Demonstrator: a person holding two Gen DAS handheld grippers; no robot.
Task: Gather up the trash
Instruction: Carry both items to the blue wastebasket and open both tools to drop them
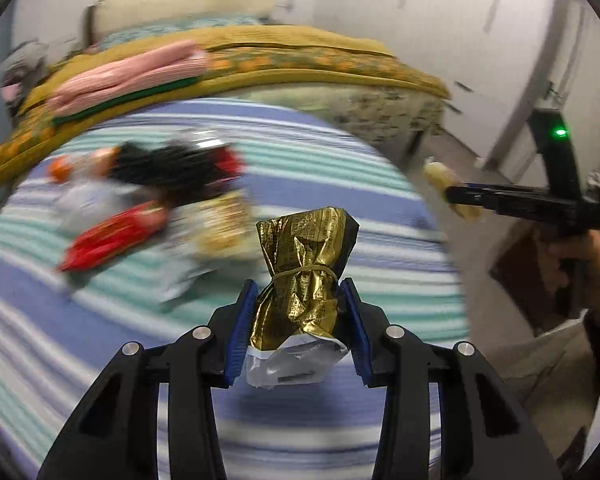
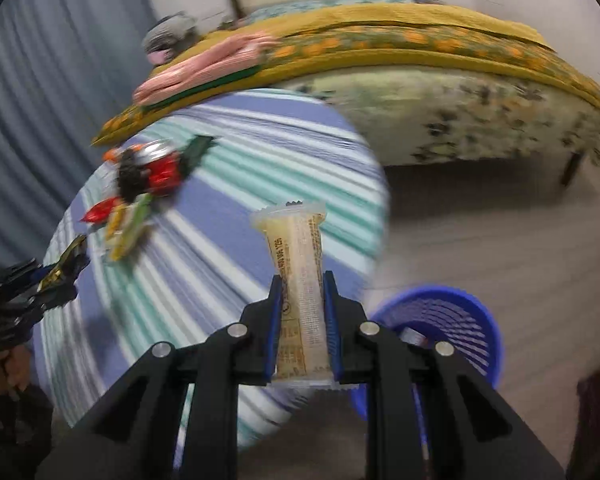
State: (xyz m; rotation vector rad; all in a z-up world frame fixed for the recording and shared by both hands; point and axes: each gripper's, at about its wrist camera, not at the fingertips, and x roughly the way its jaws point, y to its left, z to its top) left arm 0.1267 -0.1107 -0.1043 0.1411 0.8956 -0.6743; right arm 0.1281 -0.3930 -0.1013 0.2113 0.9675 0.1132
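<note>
the left gripper (image 1: 303,312) pinches a crumpled gold foil bag (image 1: 306,276), cinched with a rubber band, its long axis running straight out along the fingers. the right gripper (image 2: 300,320) is clamped on a pale, narrow snack wrapper (image 2: 298,292), likewise lengthwise between the blue pads (image 2: 274,332). both loads hang in the air above a round counter (image 1: 340,152) covered in a blue, white and mint striped cloth.

the relation that matters: the blue mesh basket (image 2: 460,320) stands on the floor just beyond the counter's edge, low and to the right of the right gripper, partly hidden behind its fingers. the right gripper looks the nearer of the two, so its wrapper would likely go first, with a short swing right and down; the left gripper would have to cross the counter to reach it.

further out, a blurred heap of trash (image 1: 152,200) lies on the far left part of the counter: red wrappers, a dark bag, something silver, a yellow packet. beyond that is a bed (image 2: 420,40) with a mustard cover and a folded pink cloth (image 1: 132,76).
</note>
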